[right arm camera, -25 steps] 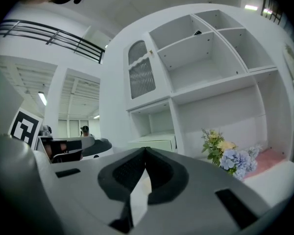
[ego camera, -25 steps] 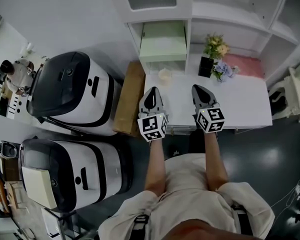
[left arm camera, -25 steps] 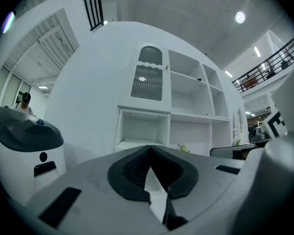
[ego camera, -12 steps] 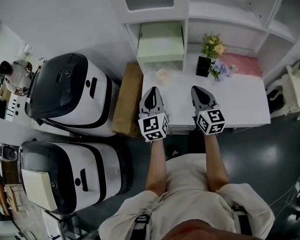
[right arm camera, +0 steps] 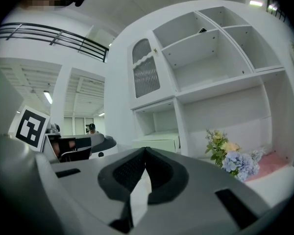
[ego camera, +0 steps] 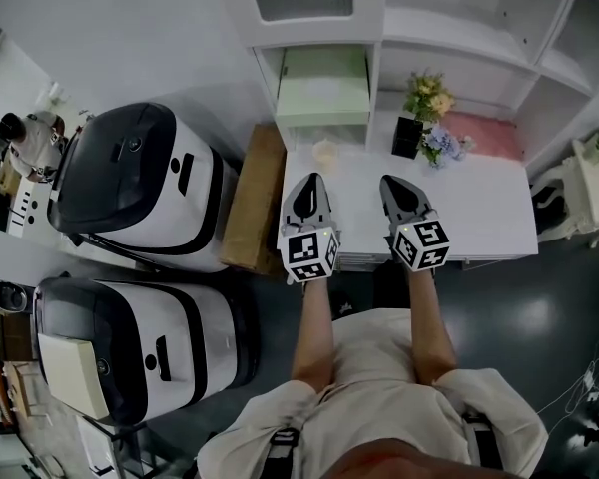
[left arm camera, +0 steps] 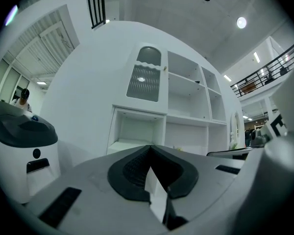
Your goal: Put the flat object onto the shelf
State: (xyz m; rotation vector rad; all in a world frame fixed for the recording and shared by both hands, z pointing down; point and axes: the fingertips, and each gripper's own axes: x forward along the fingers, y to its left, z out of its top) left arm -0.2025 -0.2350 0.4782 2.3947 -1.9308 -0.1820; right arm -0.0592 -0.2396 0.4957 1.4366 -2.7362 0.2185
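A pale green flat object (ego camera: pixel 324 83) lies in the low left compartment of the white shelf unit (ego camera: pixel 459 43); the right gripper view shows the same flat object (right arm camera: pixel 157 144) from the side. My left gripper (ego camera: pixel 310 180) hangs over the front of the white table (ego camera: pixel 479 213), jaws together and nothing between them. A hand's width to its right is my right gripper (ego camera: pixel 392 183), also shut and empty. Both point toward the shelf. In the left gripper view the left gripper (left arm camera: pixel 150 149) has its jaw tips meeting, and in its own view the right gripper (right arm camera: pixel 146 150) does too.
A small pale cup (ego camera: pixel 324 153) stands on the table just beyond the left gripper. Yellow flowers (ego camera: pixel 429 93), blue flowers (ego camera: pixel 444 143) and a pink cloth (ego camera: pixel 489 133) sit at the back right. A brown box (ego camera: pixel 260 198) and two large white-and-black machines (ego camera: pixel 140 183) stand to the left.
Both grippers stay shut and keep almost the same place over the table front; only the head view shifts slightly.
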